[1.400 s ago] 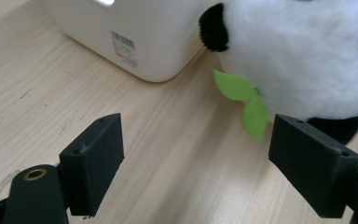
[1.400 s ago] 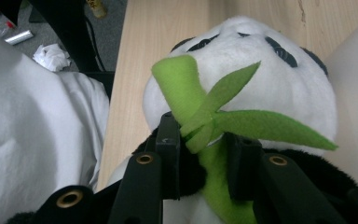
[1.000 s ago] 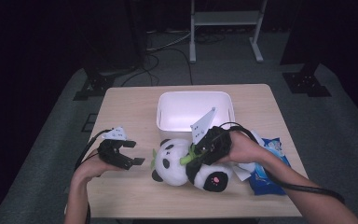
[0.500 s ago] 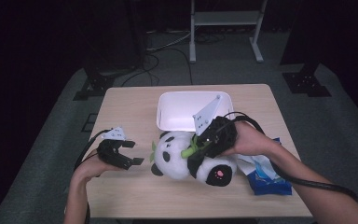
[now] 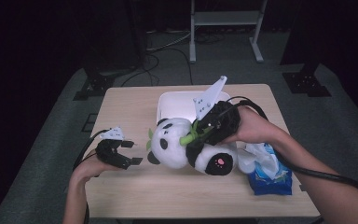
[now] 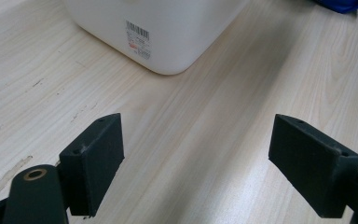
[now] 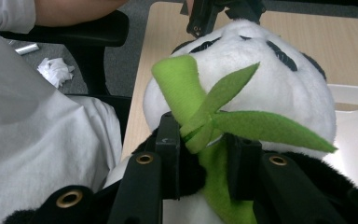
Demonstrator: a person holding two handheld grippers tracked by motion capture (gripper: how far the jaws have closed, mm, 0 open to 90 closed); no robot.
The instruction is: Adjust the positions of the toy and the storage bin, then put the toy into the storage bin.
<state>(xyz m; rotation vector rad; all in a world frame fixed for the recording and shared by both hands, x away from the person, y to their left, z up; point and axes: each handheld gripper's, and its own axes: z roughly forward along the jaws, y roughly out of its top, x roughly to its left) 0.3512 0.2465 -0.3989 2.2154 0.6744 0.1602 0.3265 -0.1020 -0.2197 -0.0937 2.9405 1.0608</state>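
Note:
A black and white panda plush (image 5: 170,148) with a green bamboo sprig (image 5: 186,138) hangs tilted over the middle of the table, its head toward the left. My right gripper (image 5: 196,133) is shut on the sprig at the panda's chest. In the right gripper view the jaws (image 7: 204,154) pinch the green stalk (image 7: 216,170) just below its leaves (image 7: 261,128), with the panda's head (image 7: 279,70) beyond. My left gripper (image 5: 133,153) rests low at the table's left, open and holding nothing. Its pads (image 6: 98,154) stand wide apart over bare wood.
A white plastic bin (image 5: 177,105) stands at the back middle of the wooden table (image 5: 135,196), close behind the panda; its labelled wall (image 6: 168,32) faces the left gripper. A blue tissue packet (image 5: 270,175) lies at the front right. Cables trail off both grippers.
My right gripper has risen with the panda by its bamboo sprig, lifting the plush's upper body off the table toward the bin. The left gripper has stayed put.

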